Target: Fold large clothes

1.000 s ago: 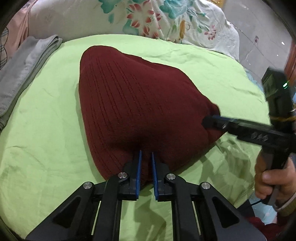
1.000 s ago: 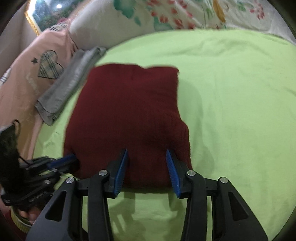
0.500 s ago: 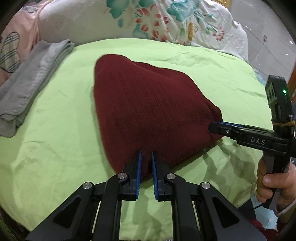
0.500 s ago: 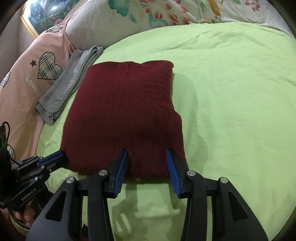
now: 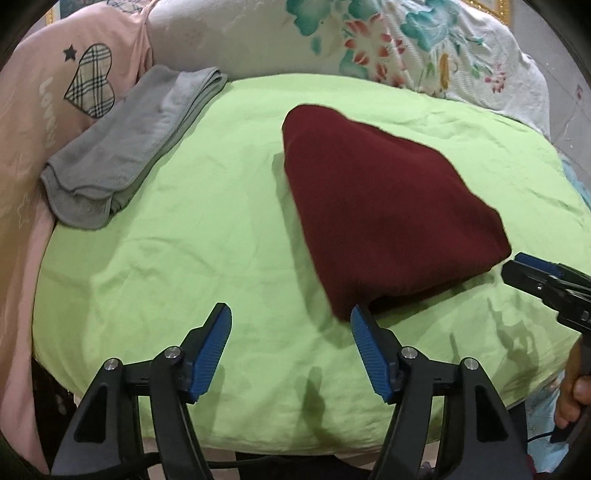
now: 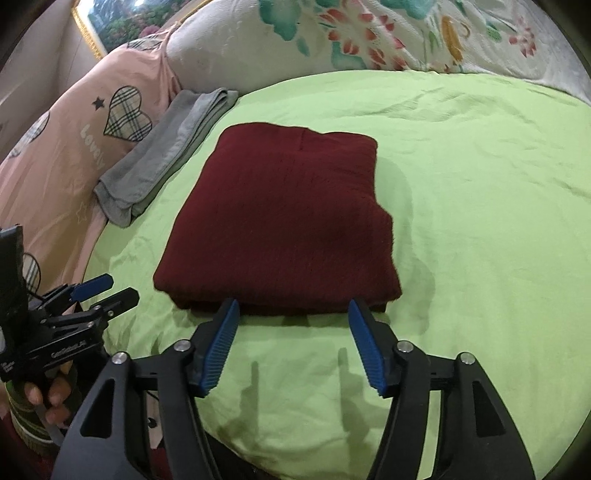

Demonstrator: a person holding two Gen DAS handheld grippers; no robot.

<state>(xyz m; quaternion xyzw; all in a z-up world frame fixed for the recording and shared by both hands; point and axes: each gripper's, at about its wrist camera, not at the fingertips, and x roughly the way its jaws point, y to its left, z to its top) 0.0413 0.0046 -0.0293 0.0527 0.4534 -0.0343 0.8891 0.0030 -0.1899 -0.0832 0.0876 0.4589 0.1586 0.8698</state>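
A dark red knit sweater (image 6: 284, 221) lies folded into a thick rectangle on the green bed sheet (image 6: 480, 221). In the left wrist view the sweater (image 5: 384, 210) sits up and to the right of my left gripper (image 5: 290, 317), whose jaws are opening with only sheet between them. My right gripper (image 6: 291, 308) hangs just before the sweater's near edge, its jaws opening too, nothing pinched. Each gripper shows in the other's view: the right one (image 5: 532, 271) at the sweater's right corner, the left one (image 6: 105, 290) at the lower left.
A folded grey cloth (image 5: 125, 147) lies at the sheet's left edge against a pink pillow (image 5: 48, 122) with a plaid heart. A floral pillow (image 6: 369, 33) lines the far side. A hand (image 6: 48, 398) grips the left tool's handle.
Both grippers let go of the sweater's near edge, opened wide and drew back and up. The sweater now lies flat, clear of both.
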